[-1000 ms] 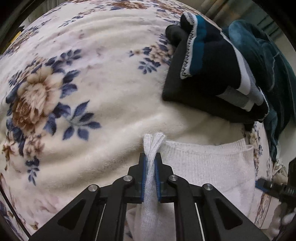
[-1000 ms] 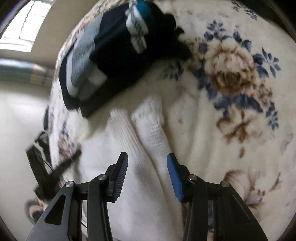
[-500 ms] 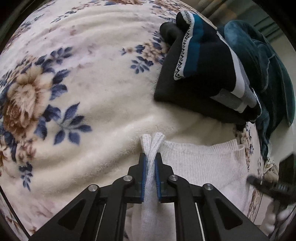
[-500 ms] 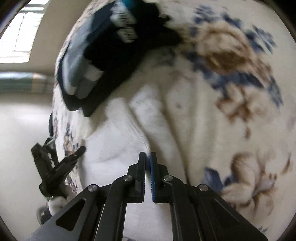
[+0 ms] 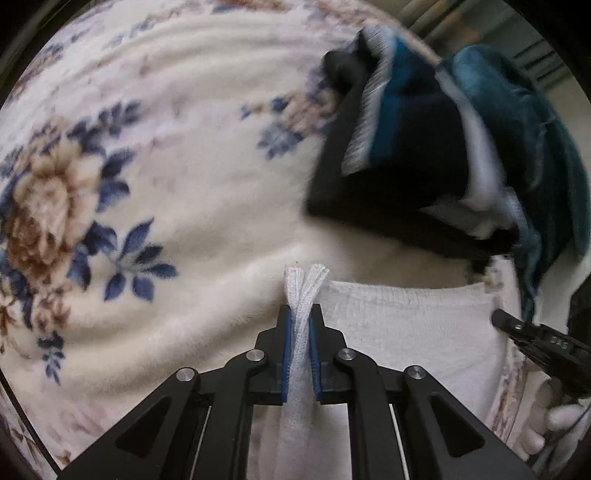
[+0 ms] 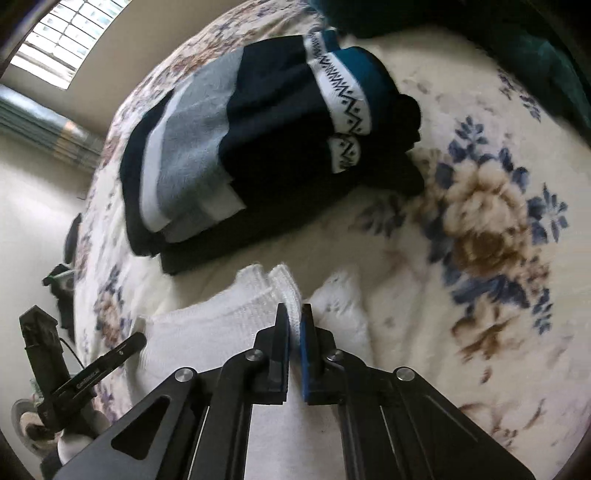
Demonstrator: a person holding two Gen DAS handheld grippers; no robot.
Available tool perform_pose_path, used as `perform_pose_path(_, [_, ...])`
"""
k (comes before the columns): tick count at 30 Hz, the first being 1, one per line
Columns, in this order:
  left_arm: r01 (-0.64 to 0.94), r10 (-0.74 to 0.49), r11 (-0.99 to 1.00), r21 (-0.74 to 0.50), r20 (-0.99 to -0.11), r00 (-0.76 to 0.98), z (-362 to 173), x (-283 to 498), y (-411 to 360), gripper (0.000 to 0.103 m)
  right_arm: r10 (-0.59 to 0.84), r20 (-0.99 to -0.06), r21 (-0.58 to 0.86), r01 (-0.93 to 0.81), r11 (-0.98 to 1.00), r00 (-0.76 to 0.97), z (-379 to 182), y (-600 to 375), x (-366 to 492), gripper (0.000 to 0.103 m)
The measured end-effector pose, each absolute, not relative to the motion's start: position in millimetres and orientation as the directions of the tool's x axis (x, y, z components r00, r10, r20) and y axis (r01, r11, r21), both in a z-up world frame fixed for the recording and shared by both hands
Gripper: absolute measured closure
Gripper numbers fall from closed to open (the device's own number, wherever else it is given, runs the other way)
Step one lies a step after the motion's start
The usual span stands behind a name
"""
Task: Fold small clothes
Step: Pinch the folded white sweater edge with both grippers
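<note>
One white garment (image 5: 406,332) lies on a floral blanket (image 5: 166,184), and both grippers hold it. In the left wrist view, the left gripper (image 5: 301,350) is closed on a bunched white edge that sticks up between its blue pads; the flat knit spreads to its right, where the right gripper (image 5: 539,343) shows at the garment's far edge. Beyond lies one folded dark stack (image 5: 406,177) with grey, white and teal bands, and a teal cloth (image 5: 524,129) just behind it.

In the right wrist view, the left gripper (image 6: 92,369) shows at lower left with small print too blurred to read. The right gripper (image 6: 293,339) is pinched nearly closed on a white fold (image 6: 284,288). The stack (image 6: 258,147), with zigzag-patterned white trim, sits near the garment. A window (image 6: 66,33) is at upper left.
</note>
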State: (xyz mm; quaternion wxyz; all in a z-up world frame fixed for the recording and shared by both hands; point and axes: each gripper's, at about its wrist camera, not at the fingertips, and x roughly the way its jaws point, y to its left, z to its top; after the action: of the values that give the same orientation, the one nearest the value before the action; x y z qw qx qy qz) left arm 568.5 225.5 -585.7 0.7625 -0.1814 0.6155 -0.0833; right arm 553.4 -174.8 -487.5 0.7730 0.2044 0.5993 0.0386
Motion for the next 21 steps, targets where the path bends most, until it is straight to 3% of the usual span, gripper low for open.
perform_pose_path(5, [-0.089,-0.378,0.914,-0.396,-0.911,0.162,-587,571,224,0.091,0.230,-0.953,0.271,0.220,0.937,0.195,-517,-171,570,0.098])
perform_pose_path(8, [-0.126,-0.418,0.887,-0.444,-0.888,0.190,-568,560,238,0.069,0.255,-0.954,0.282,0.179,0.943,0.157,-515,-163,573,0.095])
perform_pose_path(9, [-0.132,-0.398,0.893,-0.431,-0.892,0.215,-560,553,242,0.058,0.279,-0.949,0.303,0.184,0.935,0.146,-511,-166,572,0.090])
perform_pose_path(10, [-0.139,-0.362,0.906,-0.400,-0.902,0.236,-552,544,244,0.054,0.295,-0.943,0.321,0.189,0.928,0.153,-507,-170,569,0.078])
perform_pose_path(12, [-0.138,-0.288,0.934,-0.329,-0.924,0.251,-539,522,238,0.053,0.326,-0.930,0.357,0.201,0.912,0.168,-498,-182,562,0.057])
perform_pose_path(21, [-0.124,-0.143,0.977,-0.172,-0.967,0.211,-546,459,202,0.053,0.342,-0.938,0.347,0.236,0.908,0.064,-511,-208,513,0.057])
